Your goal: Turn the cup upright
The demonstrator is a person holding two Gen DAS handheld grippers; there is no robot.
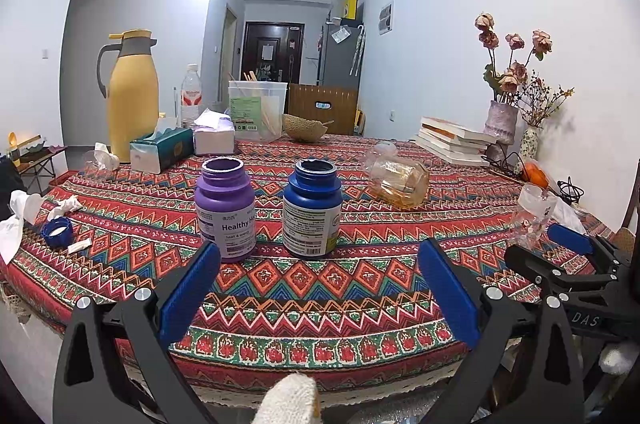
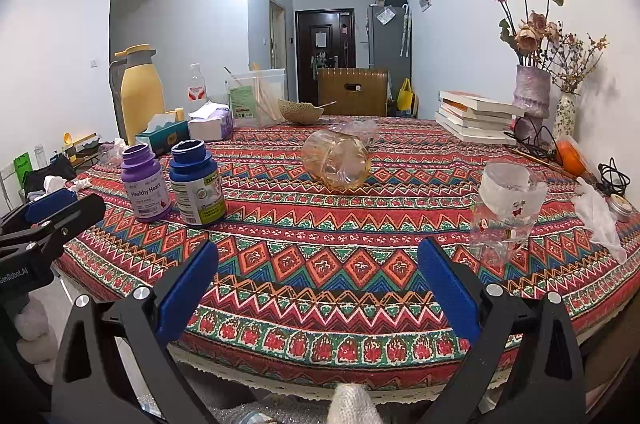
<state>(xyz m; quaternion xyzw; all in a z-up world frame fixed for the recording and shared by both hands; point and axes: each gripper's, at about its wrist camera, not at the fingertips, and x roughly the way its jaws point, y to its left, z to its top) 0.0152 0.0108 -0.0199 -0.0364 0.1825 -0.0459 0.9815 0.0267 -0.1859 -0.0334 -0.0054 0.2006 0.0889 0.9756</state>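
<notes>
An amber glass cup (image 1: 397, 182) (image 2: 336, 160) lies on its side in the middle of the patterned tablecloth (image 1: 304, 288) (image 2: 320, 264), its mouth turned toward the right wrist view. My left gripper (image 1: 320, 256) hovers open over the table's near edge, well short of the cup, with nothing between its blue pads. My right gripper (image 2: 318, 256) is open too and also empty, with the cup far ahead of it. Each gripper shows at the edge of the other's view.
Open purple (image 1: 225, 210) (image 2: 145, 184) and blue (image 1: 312, 210) (image 2: 197, 184) pill bottles stand near the left. A clear plastic cup (image 2: 506, 212) (image 1: 534, 212) stands at the right. At the back are tissue boxes (image 1: 162, 148), a yellow jug (image 1: 132, 96), books (image 2: 476, 116) and vases (image 2: 530, 94). A blue cap (image 1: 58, 232) lies at the left edge.
</notes>
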